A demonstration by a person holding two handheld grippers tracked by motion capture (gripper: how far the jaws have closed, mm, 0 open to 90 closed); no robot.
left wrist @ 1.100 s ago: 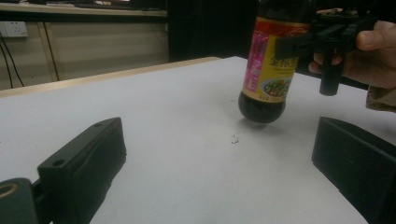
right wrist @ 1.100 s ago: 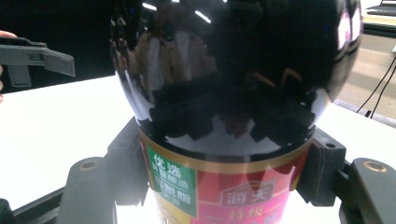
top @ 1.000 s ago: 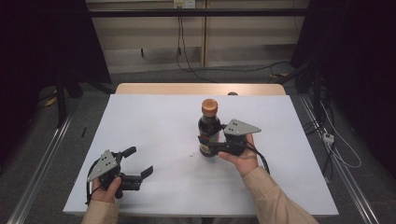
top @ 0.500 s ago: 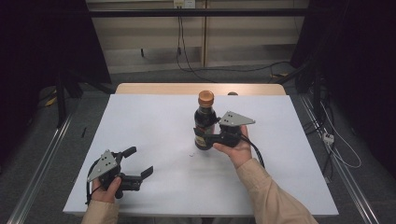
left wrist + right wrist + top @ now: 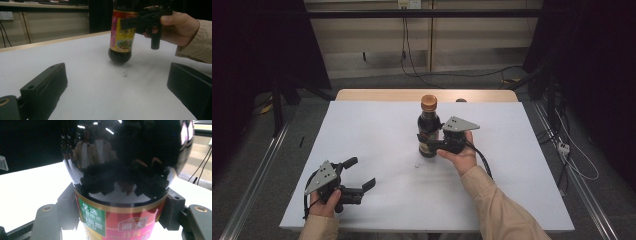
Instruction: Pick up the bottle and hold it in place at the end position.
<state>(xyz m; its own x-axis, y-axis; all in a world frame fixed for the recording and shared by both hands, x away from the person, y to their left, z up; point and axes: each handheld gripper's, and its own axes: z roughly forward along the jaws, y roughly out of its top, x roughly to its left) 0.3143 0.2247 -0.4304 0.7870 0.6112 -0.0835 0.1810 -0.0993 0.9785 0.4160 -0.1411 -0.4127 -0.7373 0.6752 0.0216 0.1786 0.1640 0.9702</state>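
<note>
one white worktop (image 5: 377, 135) carries everything, a pale wooden edge showing along its far side. beyond it the room is dim: a beige wall with cables hanging down, dark drapes to left and right, grey floor, and metal rails running along both sides of the worktop.

one bottle (image 5: 428, 127) stands upright a little right of the worktop's middle, dark and glossy, with an orange-brown cap and a red and yellow label. a small dark speck lies on the white sheet just near of it.

two tongs are in use, one per hand. the right tongs (image 5: 428, 143) reach in from the right and pinch the bottle's lower body across the label, a jaw pressed to each side as the right gripper view shows. the left tongs (image 5: 360, 173) rest at the near left corner of the worktop, well apart from the bottle, jaws spread wide with only bare worktop between them.

two beige sleeves come in from the near edge.
</note>
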